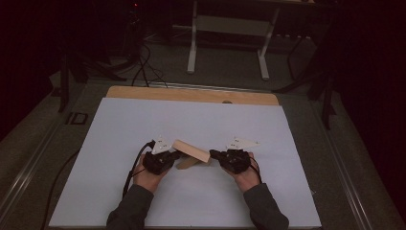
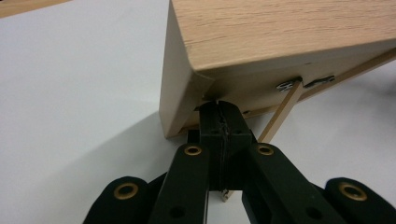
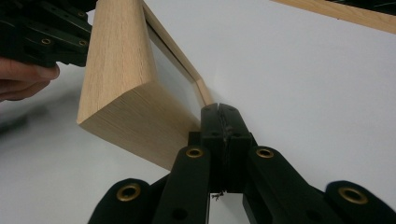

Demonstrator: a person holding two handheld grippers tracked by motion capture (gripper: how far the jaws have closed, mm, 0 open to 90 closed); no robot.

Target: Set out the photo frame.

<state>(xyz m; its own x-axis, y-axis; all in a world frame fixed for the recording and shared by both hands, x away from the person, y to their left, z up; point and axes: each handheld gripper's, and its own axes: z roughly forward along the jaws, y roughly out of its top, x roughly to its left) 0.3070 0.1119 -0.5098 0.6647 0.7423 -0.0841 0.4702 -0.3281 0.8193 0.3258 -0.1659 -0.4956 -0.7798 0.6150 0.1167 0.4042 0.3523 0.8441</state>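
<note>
Tabletop work is proceeding on a white sheet (image 1: 191, 201) covering the wooden table (image 1: 191, 94), which is occupying the centre and lower part of the high view. Near the middle of that view, a wooden frame (image 1: 190, 152) with a thin stand strut (image 2: 280, 116) is being held tilted above the sheet, one end raised toward the upper left. The left gripper (image 1: 168, 157) is sitting at the frame's left end and the right gripper (image 1: 218, 155) at its right end. In the left gripper view, the jaws are pressed together just under the frame's lower corner, seemingly pinching a thin edge, though what is pinched cannot be told. In the right gripper view, the jaws are likewise pressed together beside the frame's end, at the thin inner rim. Judgement: the frame is being steadied or set upright; both hands should be moving together, keeping the strut clear of the sheet and avoiding twist.
</note>
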